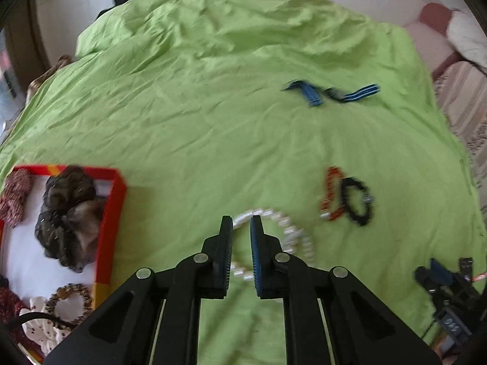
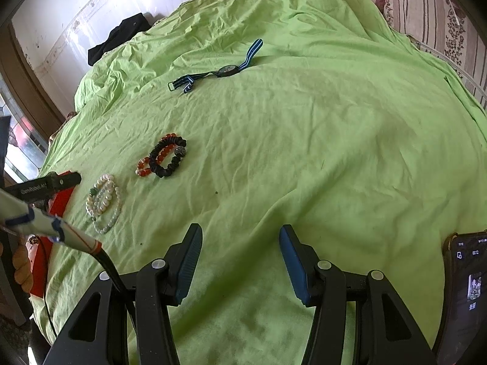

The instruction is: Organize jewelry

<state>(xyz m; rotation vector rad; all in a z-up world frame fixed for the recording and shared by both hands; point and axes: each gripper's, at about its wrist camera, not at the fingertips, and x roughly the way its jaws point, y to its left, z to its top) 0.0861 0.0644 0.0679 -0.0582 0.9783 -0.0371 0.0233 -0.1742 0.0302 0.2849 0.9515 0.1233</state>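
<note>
A white pearl bracelet lies on the green sheet; in the right wrist view it sits beside the red box. My left gripper hovers right over its left part, jaws a narrow gap apart, nothing gripped. A red bead bracelet and a black bead bracelet overlap to the right, also shown in the right wrist view. A blue striped watch lies farther back. My right gripper is open and empty above bare sheet.
A red-rimmed box at the left holds scrunchies and hair ties. A phone lies at the right edge. Black cloth lies at the far end of the green sheet.
</note>
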